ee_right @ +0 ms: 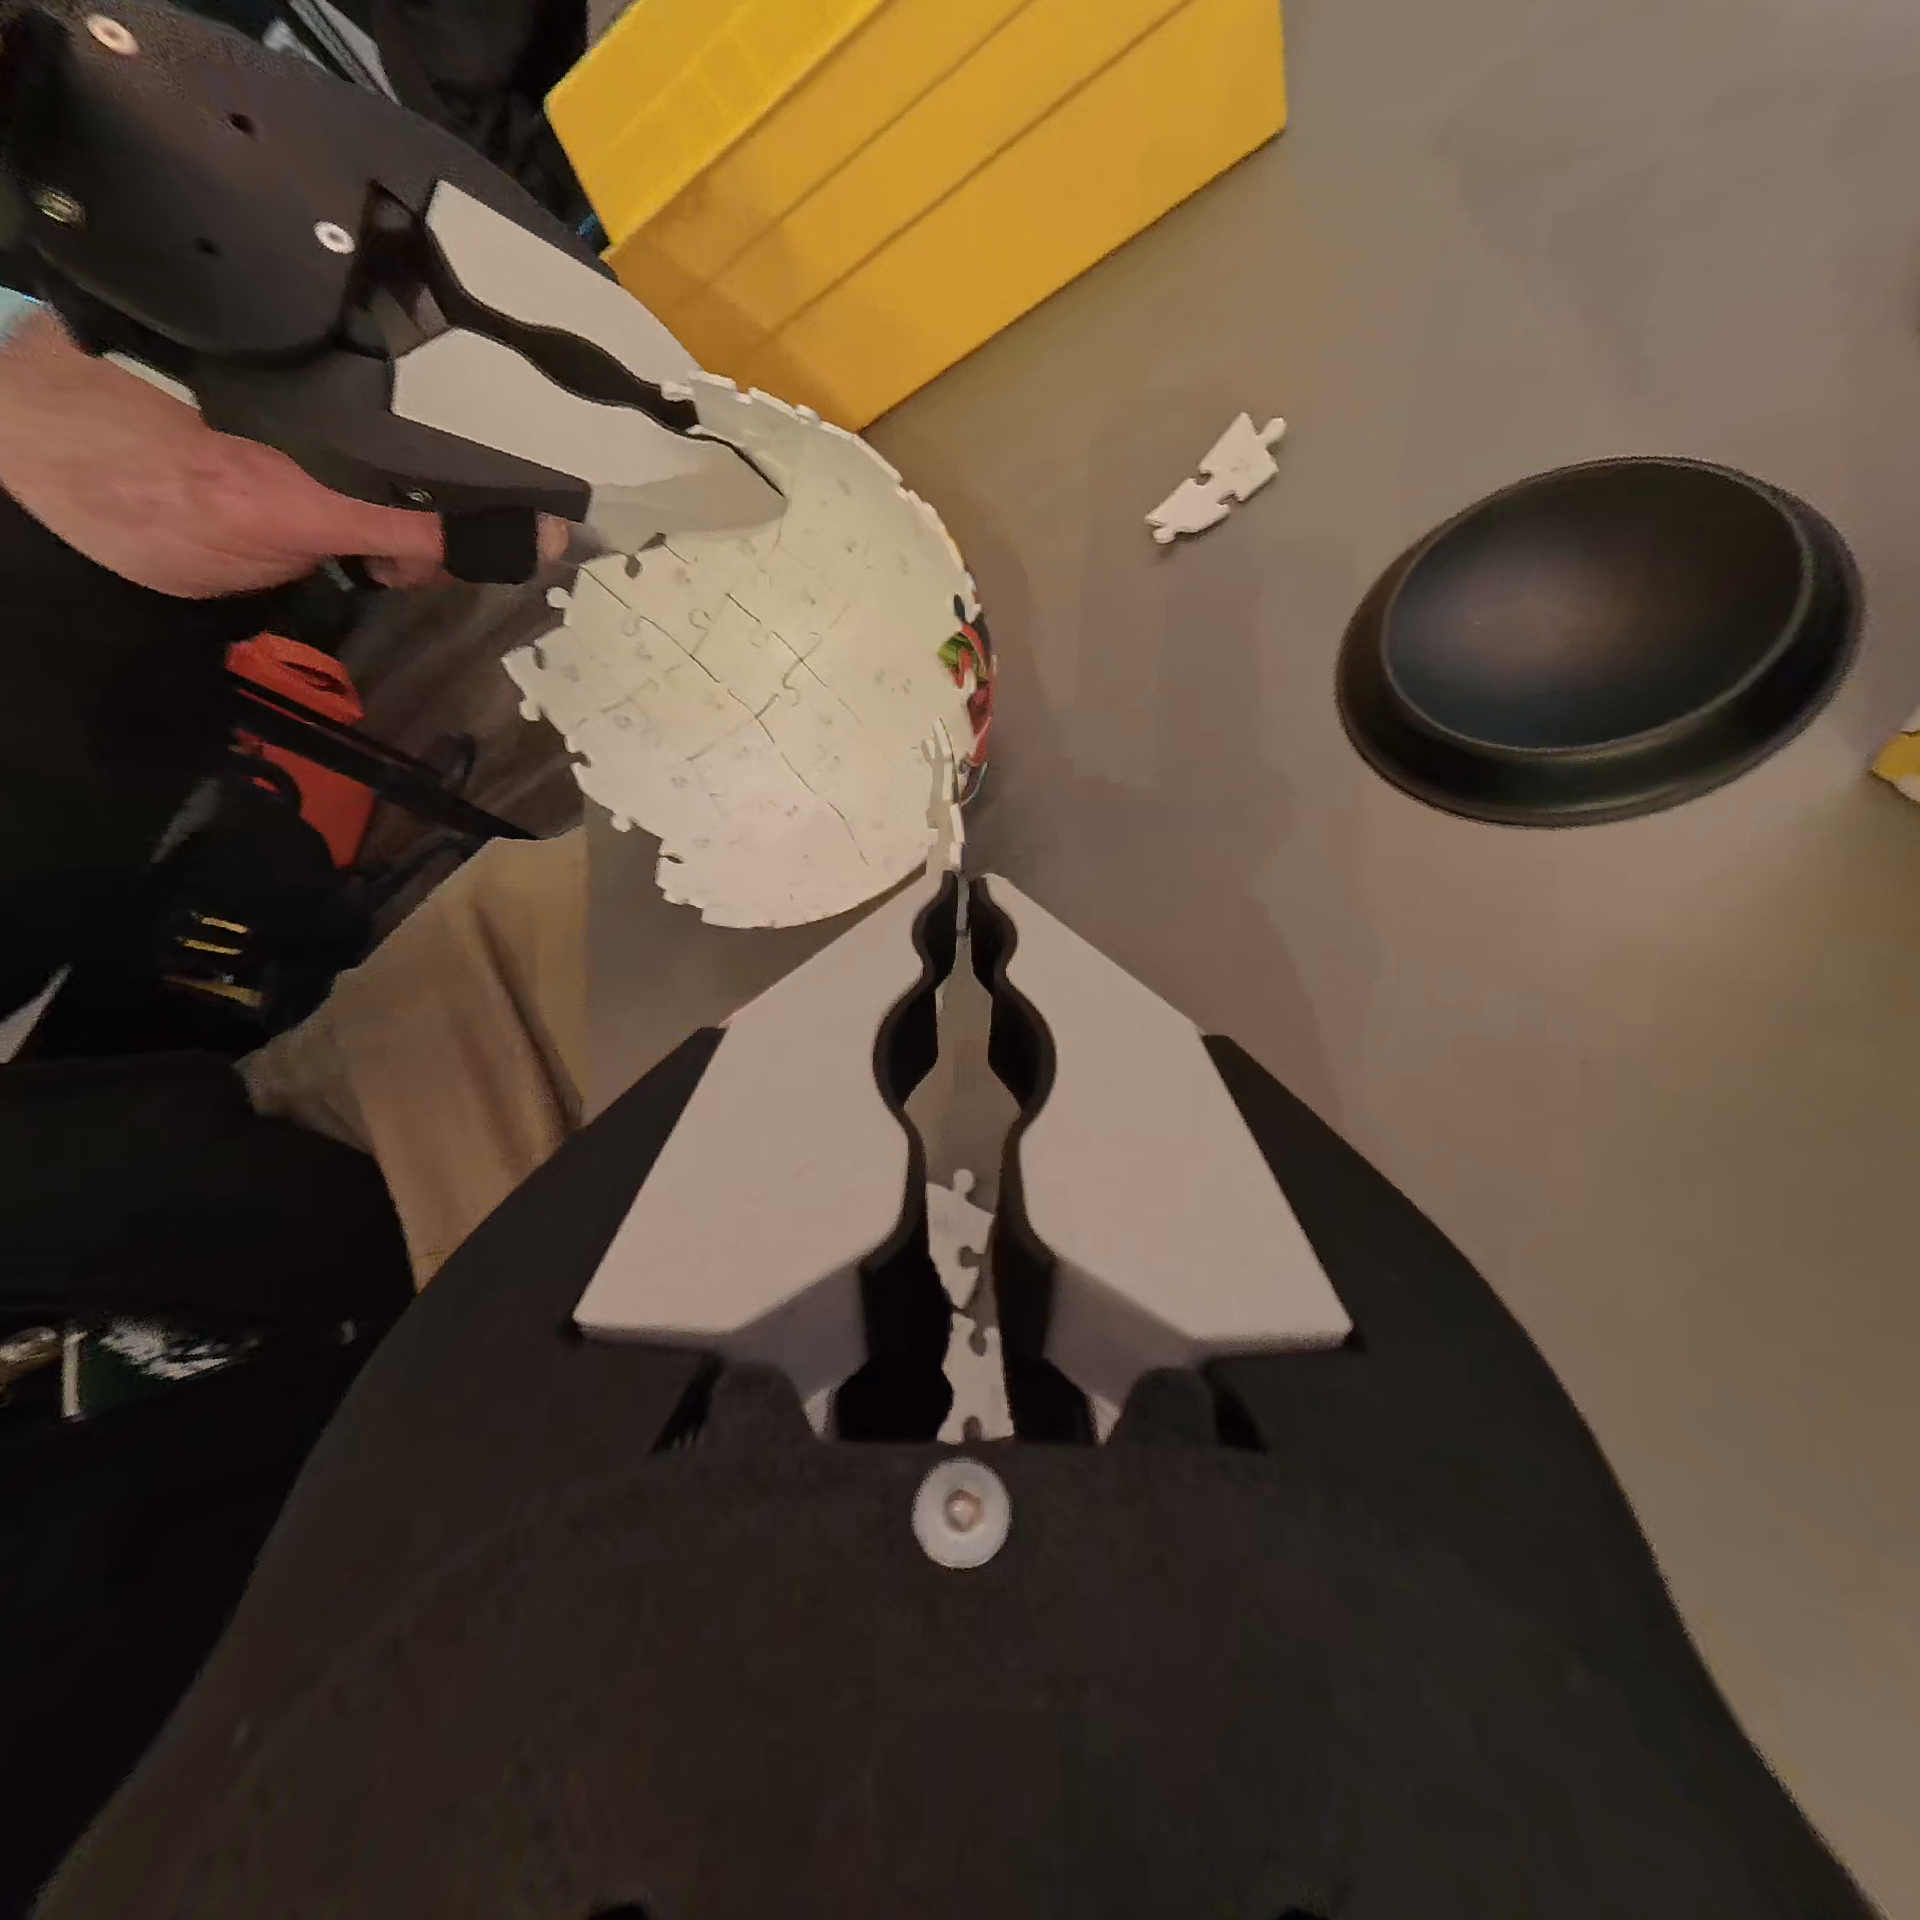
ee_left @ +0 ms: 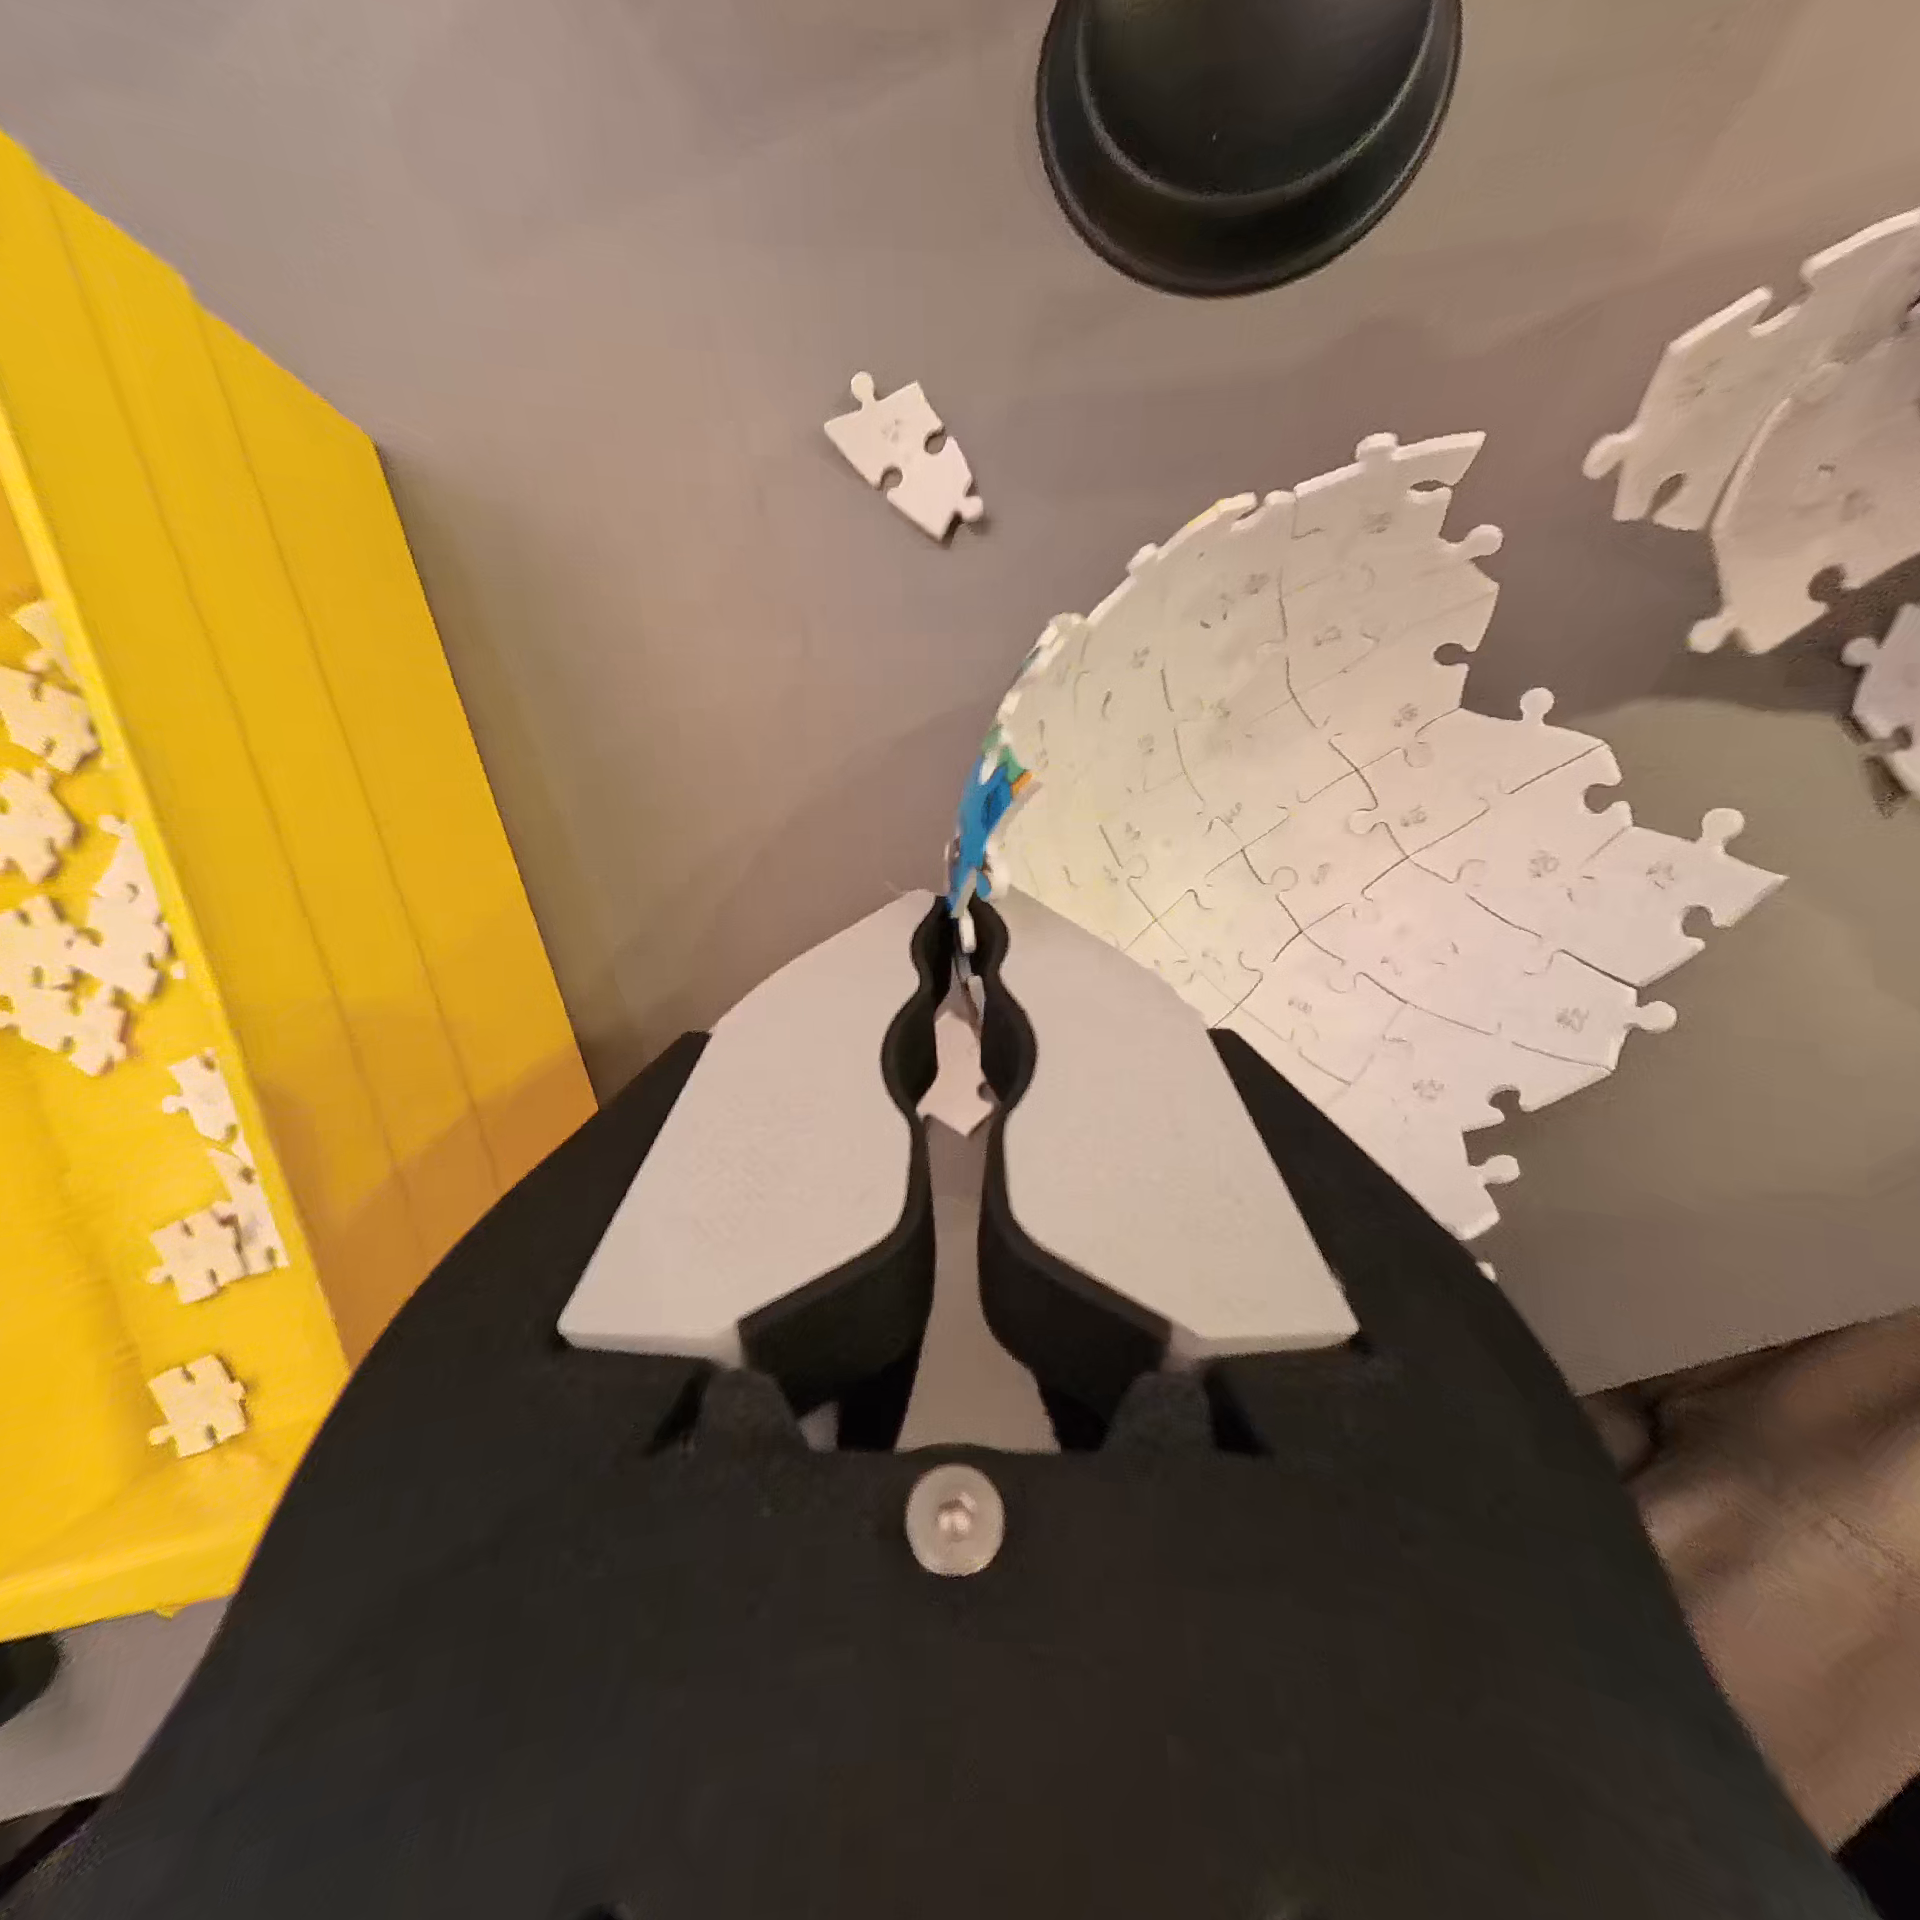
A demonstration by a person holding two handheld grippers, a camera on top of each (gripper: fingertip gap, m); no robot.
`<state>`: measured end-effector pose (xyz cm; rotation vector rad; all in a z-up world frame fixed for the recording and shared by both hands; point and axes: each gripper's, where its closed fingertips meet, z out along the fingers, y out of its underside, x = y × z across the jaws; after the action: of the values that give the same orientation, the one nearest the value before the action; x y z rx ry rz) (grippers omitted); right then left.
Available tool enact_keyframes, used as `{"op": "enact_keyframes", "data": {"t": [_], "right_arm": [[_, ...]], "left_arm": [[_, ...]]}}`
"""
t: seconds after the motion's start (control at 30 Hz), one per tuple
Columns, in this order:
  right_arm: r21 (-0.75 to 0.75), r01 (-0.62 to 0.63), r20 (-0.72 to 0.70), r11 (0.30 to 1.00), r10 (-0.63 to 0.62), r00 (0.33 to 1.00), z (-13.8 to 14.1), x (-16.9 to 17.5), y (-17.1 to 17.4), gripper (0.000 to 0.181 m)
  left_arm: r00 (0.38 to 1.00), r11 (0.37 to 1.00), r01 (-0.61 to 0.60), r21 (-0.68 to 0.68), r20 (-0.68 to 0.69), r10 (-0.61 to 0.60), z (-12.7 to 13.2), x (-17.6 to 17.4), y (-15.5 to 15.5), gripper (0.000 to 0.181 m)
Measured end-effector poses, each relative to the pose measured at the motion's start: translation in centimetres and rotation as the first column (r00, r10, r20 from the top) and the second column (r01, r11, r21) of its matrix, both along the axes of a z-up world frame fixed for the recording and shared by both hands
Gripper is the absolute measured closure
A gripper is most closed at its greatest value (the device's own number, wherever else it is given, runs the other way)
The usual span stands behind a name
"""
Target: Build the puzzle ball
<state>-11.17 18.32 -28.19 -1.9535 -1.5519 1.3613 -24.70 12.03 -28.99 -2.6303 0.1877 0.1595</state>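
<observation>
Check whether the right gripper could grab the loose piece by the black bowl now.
Probably not yet: the right gripper is shut on a piece strip. The loose piece lies alone on open table beside the black bowl, nothing blocking.

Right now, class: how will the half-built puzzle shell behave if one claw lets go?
The puzzle shell is a thin curved sheet of interlocked pieces, so it would probably flex and sag. Held only at its edges by the left claw and right claw, its seams might pop apart. It looks light.

a workshop or lab, hard to tell which: plain grey table [ee_right: 1455,1039], yellow plastic bin [ee_right: 935,208], black and orange gear [ee_right: 301,727] crowded beside it.
</observation>
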Motion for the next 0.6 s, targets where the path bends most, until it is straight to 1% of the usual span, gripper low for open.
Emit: {"op": "enact_keyframes", "data": {"t": [0.2,0.27,0.6], "right_arm": [[0.021,0.067,-0.007,0.998,-0.067,0.998,-0.2,0.1,1.5,0.181],[0.049,0.087,0.001,0.995,-0.087,0.996,-0.5,0.1,1.9,0.181],[0.131,0.188,0.008,0.973,-0.191,0.982,-0.8,-0.2,3.4,0.181]], "left_arm": [[0.999,0.998,0.009,-0.068,-0.033,-0.011,0.1,0.5,1.8,0.179],[0.999,0.996,0.006,-0.090,-0.045,-0.010,0.1,0.5,2.3,0.179],[0.993,0.991,-0.021,-0.132,-0.116,0.005,0.5,1.1,3.8,0.179]]}}
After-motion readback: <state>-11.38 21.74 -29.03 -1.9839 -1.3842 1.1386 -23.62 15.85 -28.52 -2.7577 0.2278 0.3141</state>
